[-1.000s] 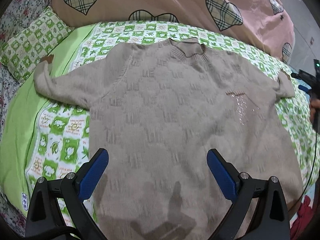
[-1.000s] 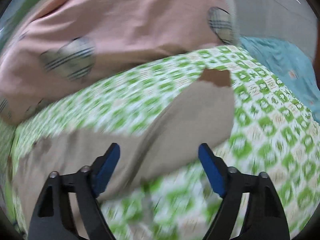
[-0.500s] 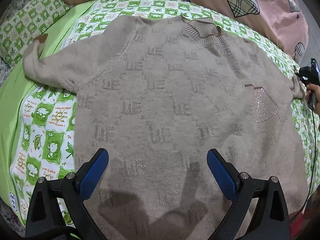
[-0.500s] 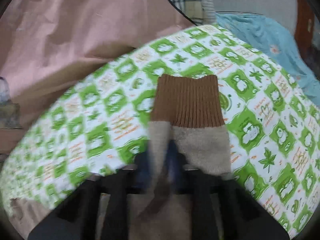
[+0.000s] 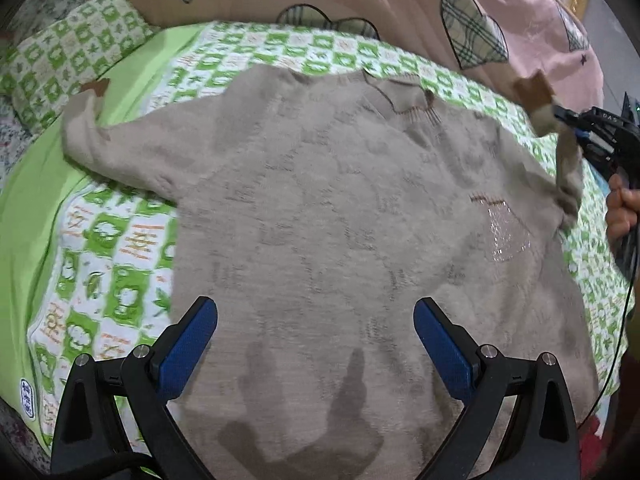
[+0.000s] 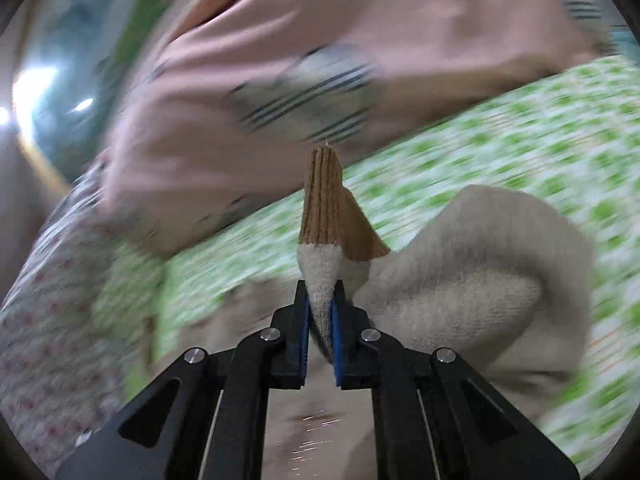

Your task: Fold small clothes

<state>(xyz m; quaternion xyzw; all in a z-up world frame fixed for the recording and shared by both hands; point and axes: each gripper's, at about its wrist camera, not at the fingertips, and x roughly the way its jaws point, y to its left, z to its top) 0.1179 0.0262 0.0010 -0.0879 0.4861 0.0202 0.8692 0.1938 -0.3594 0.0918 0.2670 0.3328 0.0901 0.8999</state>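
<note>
A small beige knit sweater (image 5: 320, 208) lies spread flat on the bed, neck away from me, with a sequin patch (image 5: 508, 236) on its right chest. My left gripper (image 5: 316, 344) is open and empty above the sweater's lower body. My right gripper (image 6: 320, 312) is shut on the right sleeve (image 6: 324, 284) just below its brown ribbed cuff (image 6: 328, 208) and holds it lifted off the bed. The right gripper also shows at the right edge of the left wrist view (image 5: 560, 114). The left sleeve (image 5: 108, 148) lies stretched out to the left.
The bed has a green-and-white checked sheet (image 5: 104, 256). A pink quilt with plaid hearts (image 5: 400, 8) is bunched along the far side. A checked pillow (image 5: 76, 52) sits at the far left. A hand (image 5: 622, 212) holds the right gripper's handle.
My right gripper closed on the right sleeve near its cuff and lifted it off the bed, swinging leftward. My left gripper stayed open, shifting back slightly over the sweater.
</note>
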